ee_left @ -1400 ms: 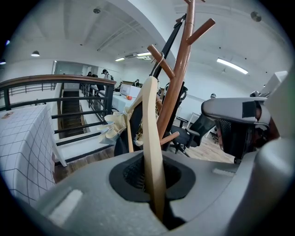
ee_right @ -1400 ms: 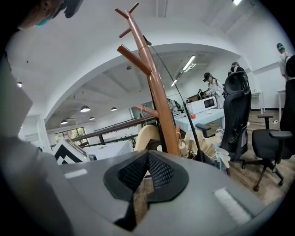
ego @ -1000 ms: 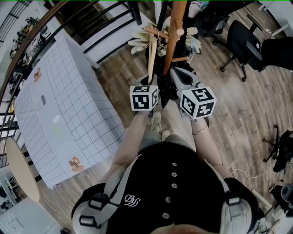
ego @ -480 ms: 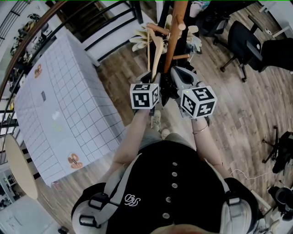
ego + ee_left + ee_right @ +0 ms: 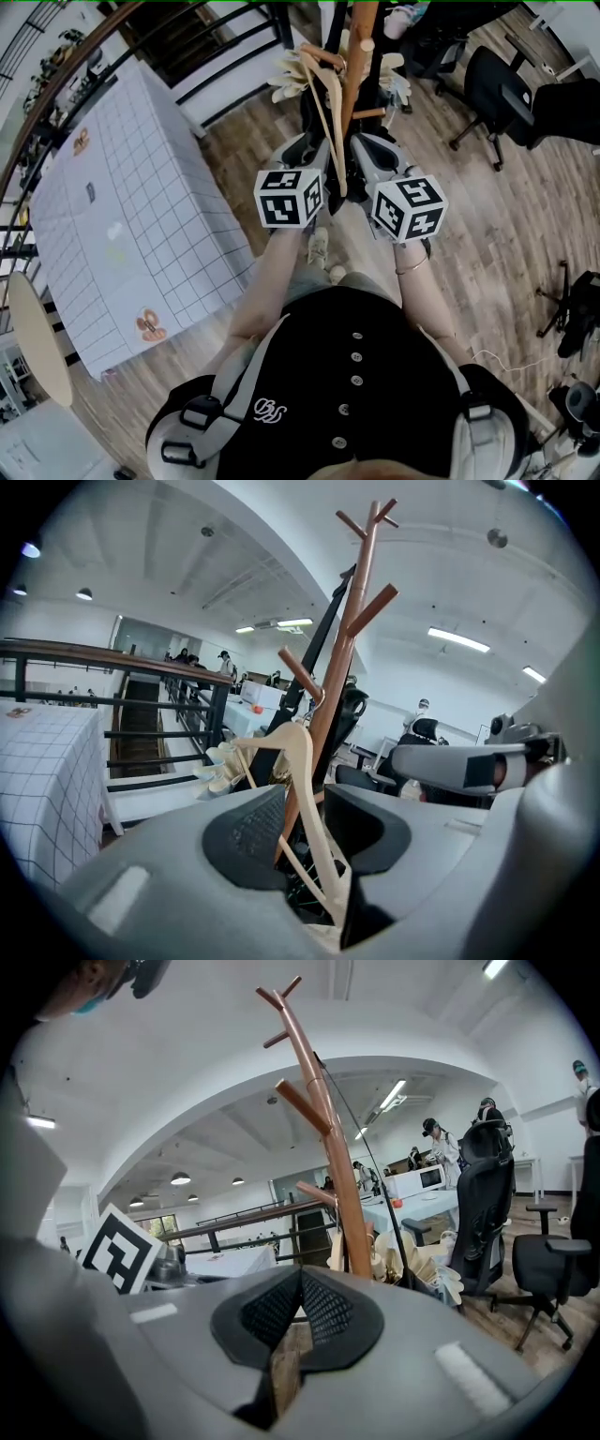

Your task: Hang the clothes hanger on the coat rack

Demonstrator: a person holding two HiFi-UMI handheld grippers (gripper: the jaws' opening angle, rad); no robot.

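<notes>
The brown wooden coat rack (image 5: 361, 52) stands right in front of me, also in the left gripper view (image 5: 349, 644) and the right gripper view (image 5: 330, 1147). A cream clothes hanger (image 5: 326, 98) hangs by its hook from a lower peg (image 5: 298, 675). Its body (image 5: 302, 771) drops between the jaws of my left gripper (image 5: 305, 810), which have just been opening; the pads stand apart from it. That gripper (image 5: 314, 155) is open. My right gripper (image 5: 364, 152) sits beside the pole, its pads meeting (image 5: 300, 1305) with nothing between them.
A table with a white checked cloth (image 5: 122, 216) stands at the left, a black railing (image 5: 220, 52) behind it. Black office chairs (image 5: 497, 89) are at the right. Cream items (image 5: 286, 89) lie near the rack's base. People stand far off (image 5: 441, 1143).
The left gripper has risen and its jaws have opened. The hanger, held upright before, now hangs from the peg with both arms showing. The right gripper has barely shifted.
</notes>
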